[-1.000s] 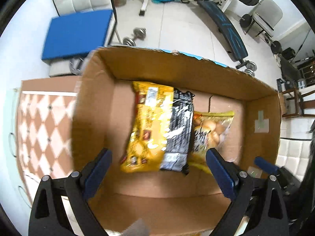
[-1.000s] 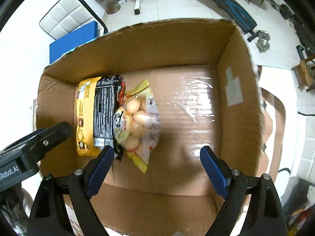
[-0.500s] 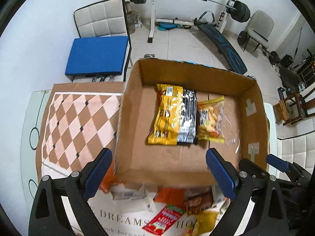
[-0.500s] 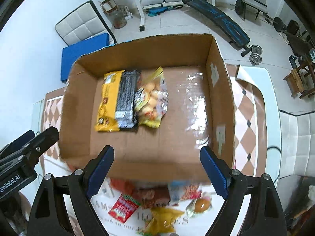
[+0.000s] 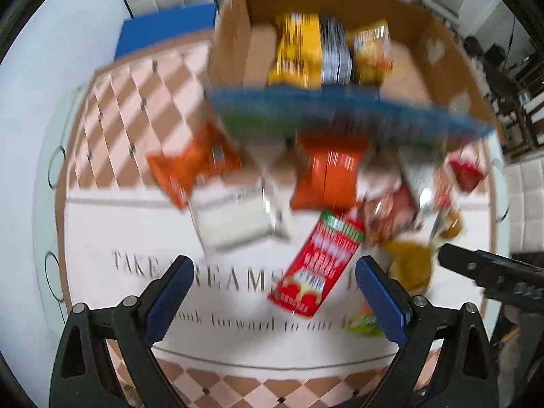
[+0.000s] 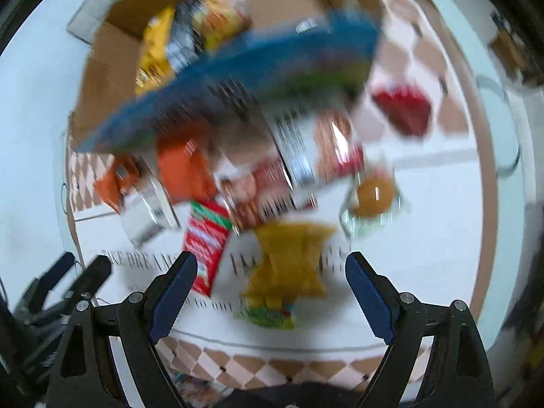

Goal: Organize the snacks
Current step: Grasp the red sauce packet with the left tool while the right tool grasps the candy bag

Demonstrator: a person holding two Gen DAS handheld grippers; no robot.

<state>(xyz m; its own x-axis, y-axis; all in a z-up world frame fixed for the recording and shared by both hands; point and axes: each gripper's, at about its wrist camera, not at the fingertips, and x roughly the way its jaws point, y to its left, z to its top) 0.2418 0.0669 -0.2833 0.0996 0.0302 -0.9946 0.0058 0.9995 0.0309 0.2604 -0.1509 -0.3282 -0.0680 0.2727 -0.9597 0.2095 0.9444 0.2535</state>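
Left wrist view: cardboard box (image 5: 238, 44) fills the upper centre, three packets already inside; loose snacks lie below it on the printed mat (image 5: 112, 224). I judge the step as picking the next snack. Left gripper (image 5: 273, 284) stands open and empty above the red packet (image 5: 318, 265); right gripper (image 6: 272, 280) likewise, over the yellow packet (image 6: 289, 261). Next: descend and close squarely.

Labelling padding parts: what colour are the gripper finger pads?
Dark blue pads on black arms, clearest in the left wrist view.
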